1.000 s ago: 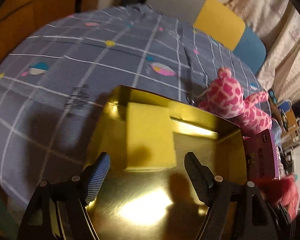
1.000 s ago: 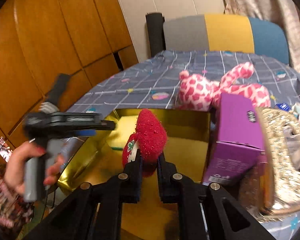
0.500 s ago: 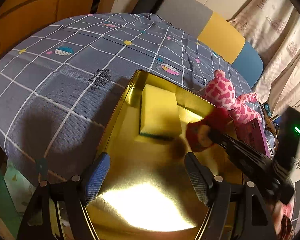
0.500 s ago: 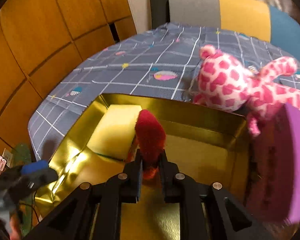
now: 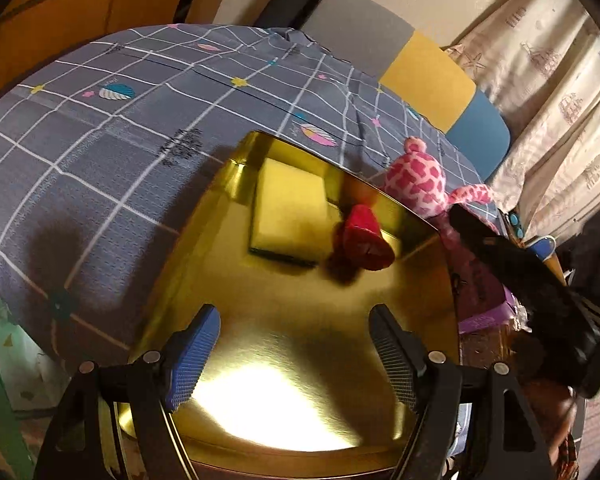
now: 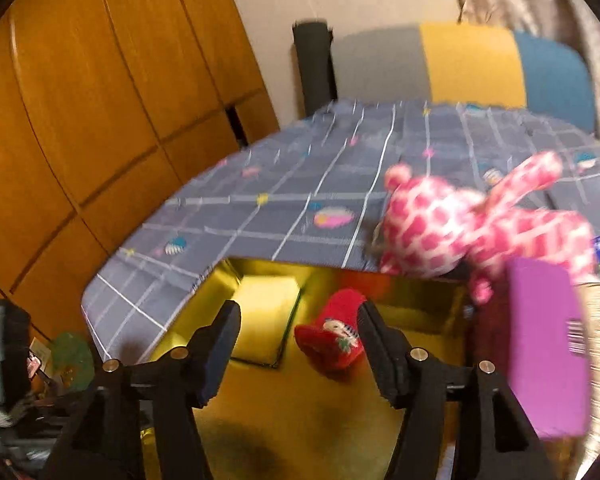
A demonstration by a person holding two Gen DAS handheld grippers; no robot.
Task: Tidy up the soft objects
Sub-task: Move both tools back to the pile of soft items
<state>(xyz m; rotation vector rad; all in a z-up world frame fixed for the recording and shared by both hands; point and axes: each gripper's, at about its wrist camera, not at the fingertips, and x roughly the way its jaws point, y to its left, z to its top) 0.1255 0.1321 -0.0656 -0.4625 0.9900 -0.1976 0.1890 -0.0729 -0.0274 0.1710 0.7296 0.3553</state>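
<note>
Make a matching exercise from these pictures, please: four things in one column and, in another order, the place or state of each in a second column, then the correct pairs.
Things
1. yellow sponge
2. red plush toy
3. pink spotted plush
4. right tool

Places or states
A. open, holding nothing
B. lying on the bedspread just outside the gold tray
C. flat in the far left corner of the gold tray
D. in the gold tray, just right of the sponge

Pairs: 1-C, 2-D, 3-B, 4-A

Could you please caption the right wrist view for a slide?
Open right gripper above gold tray holding red plush and yellow sponge.
</note>
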